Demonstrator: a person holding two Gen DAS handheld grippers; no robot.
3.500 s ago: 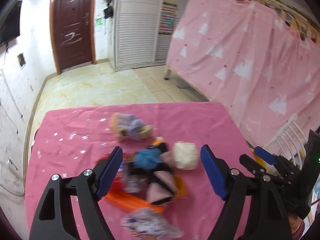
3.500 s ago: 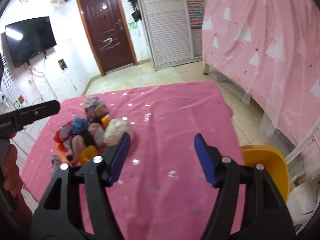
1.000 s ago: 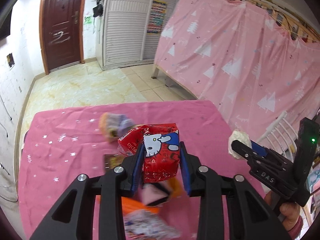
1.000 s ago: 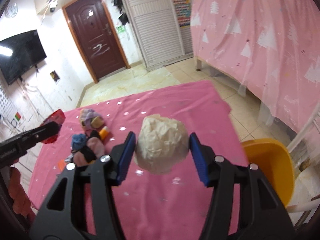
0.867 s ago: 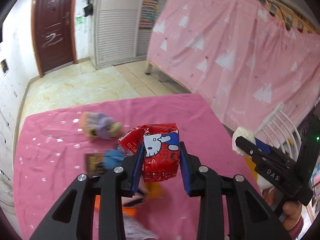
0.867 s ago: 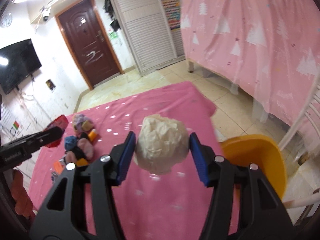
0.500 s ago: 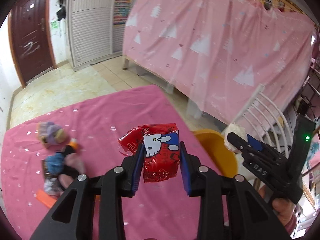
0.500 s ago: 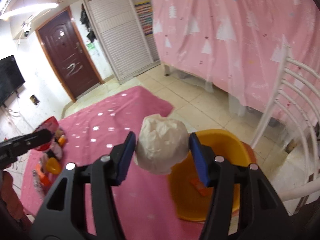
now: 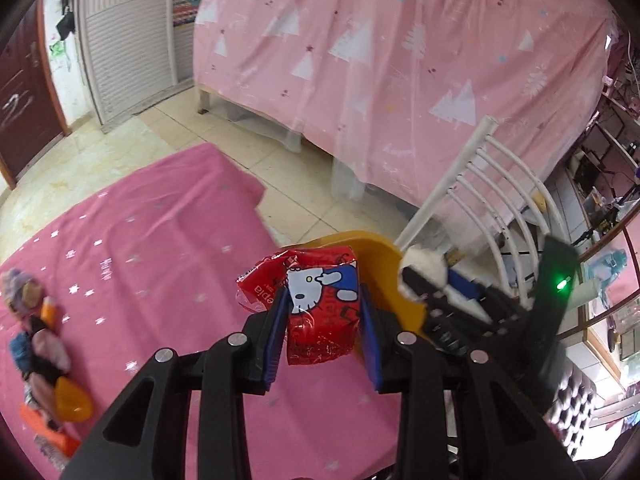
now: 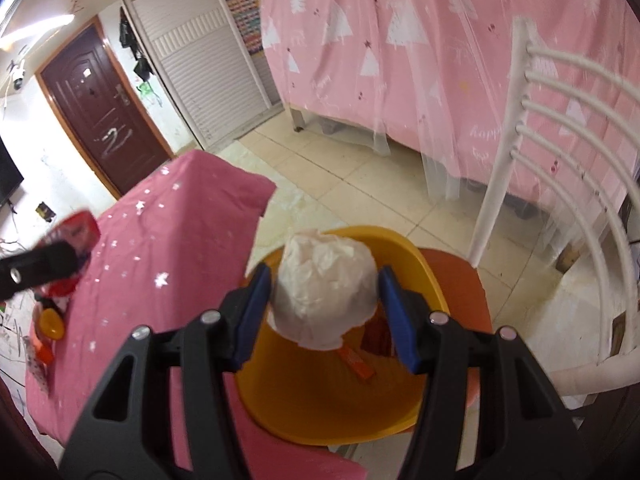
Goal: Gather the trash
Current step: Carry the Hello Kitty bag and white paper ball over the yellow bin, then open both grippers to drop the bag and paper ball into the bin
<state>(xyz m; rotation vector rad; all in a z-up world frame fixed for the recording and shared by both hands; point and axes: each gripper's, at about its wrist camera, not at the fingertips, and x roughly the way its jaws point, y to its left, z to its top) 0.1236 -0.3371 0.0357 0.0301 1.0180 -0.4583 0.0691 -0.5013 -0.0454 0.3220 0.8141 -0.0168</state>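
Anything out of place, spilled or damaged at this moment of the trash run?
Nothing stands out. The left gripper grips a red cartoon-print wrapper, the right gripper a crumpled white paper ball above the yellow bin, which sits upright with scraps inside. A small heap of leftover trash lies on the pink cloth.

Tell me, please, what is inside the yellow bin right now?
Inside the yellow bin lie an orange strip and something red; the white paper ball hides the rest.
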